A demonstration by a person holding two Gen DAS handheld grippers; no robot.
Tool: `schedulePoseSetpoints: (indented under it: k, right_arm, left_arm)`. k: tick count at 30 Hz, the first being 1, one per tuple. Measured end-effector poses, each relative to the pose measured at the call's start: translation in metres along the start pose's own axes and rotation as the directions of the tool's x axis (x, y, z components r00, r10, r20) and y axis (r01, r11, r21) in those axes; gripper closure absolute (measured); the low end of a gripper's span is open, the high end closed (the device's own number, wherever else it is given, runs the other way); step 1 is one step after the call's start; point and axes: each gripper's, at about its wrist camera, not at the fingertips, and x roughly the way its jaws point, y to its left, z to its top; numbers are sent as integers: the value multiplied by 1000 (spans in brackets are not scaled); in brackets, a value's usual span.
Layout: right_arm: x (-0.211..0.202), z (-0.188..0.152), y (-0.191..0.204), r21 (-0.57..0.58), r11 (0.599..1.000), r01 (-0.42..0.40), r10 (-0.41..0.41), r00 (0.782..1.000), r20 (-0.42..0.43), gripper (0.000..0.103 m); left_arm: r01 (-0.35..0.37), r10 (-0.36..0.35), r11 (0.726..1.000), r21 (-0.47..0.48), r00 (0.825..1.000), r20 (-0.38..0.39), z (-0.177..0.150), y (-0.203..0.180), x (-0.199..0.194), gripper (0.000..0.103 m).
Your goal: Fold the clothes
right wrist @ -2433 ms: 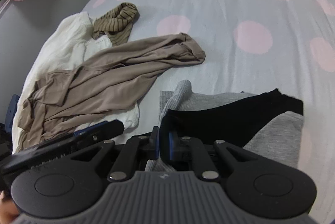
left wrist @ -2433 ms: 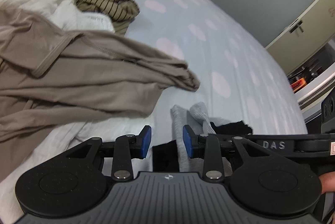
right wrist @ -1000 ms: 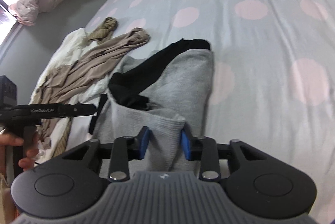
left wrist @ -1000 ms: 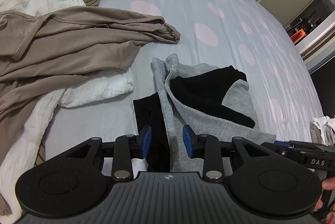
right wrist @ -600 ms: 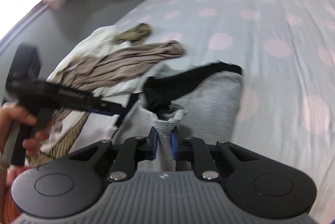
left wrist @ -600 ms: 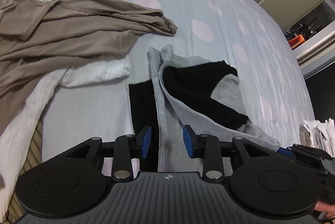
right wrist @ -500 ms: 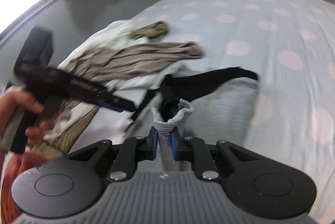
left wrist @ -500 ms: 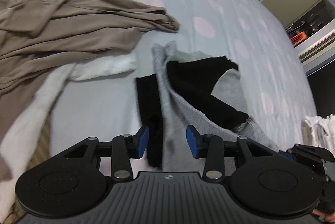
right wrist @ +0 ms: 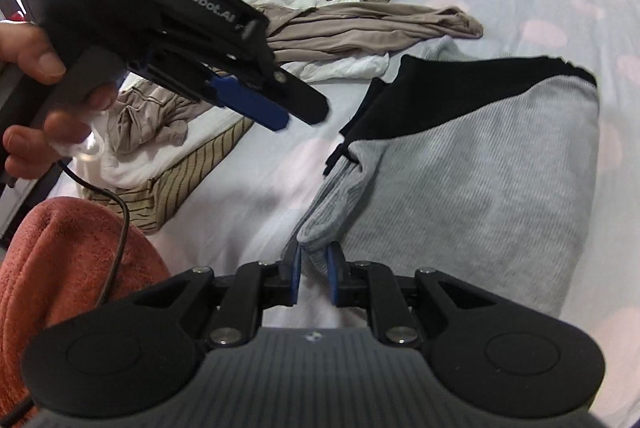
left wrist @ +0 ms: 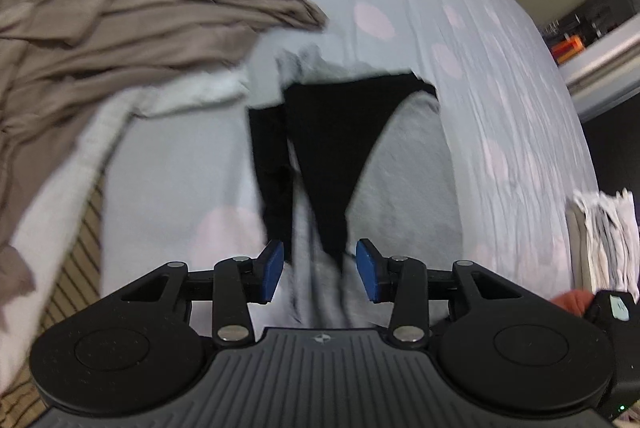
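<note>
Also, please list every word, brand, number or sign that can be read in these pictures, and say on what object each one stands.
"GenRobot.AI": white letters on the black side of the left tool, seen in the right wrist view.
A small compass-like emblem, no letters: on the grey ribbed body of the left tool, in the left wrist view.
A similar emblem on the right tool: too blurred to read.
A pale sticker on the black device at the right edge, left wrist view: too small to read.

The only readable text is the white brand name "GenRobot.AI", printed along the black body of the left gripper [right wrist: 280, 112], at about ten o'clock in the right wrist view. Nothing legible appears in the left wrist view.
</note>
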Motion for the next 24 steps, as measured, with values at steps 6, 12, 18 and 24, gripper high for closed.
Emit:
schedulePoseSetpoints:
  k: [6, 12, 18, 24]
  right_arm:
    - [7, -2, 3, 3, 1000, -17, 17, 1000, -20, 85]
    - [-26, -19, -18, 86, 996, 27, -30, 999, 41, 81]
    - [-68, -47, -64, 227, 958, 176, -194, 979, 56, 80]
    - [-73, -61, -84, 290, 946, 147, -154, 988, 1, 54]
  left_arm:
    - [-34, 35, 999, 14, 998, -58, -7, -13, 15, 63]
    - [-85, 87, 996, 28, 991, -106, -11, -19, 31, 61]
    - [-155, 164, 986, 63, 970, -180, -15, -21, 52, 62]
    - [-158, 161, 987, 34, 959, -232, -20, -9, 69, 71]
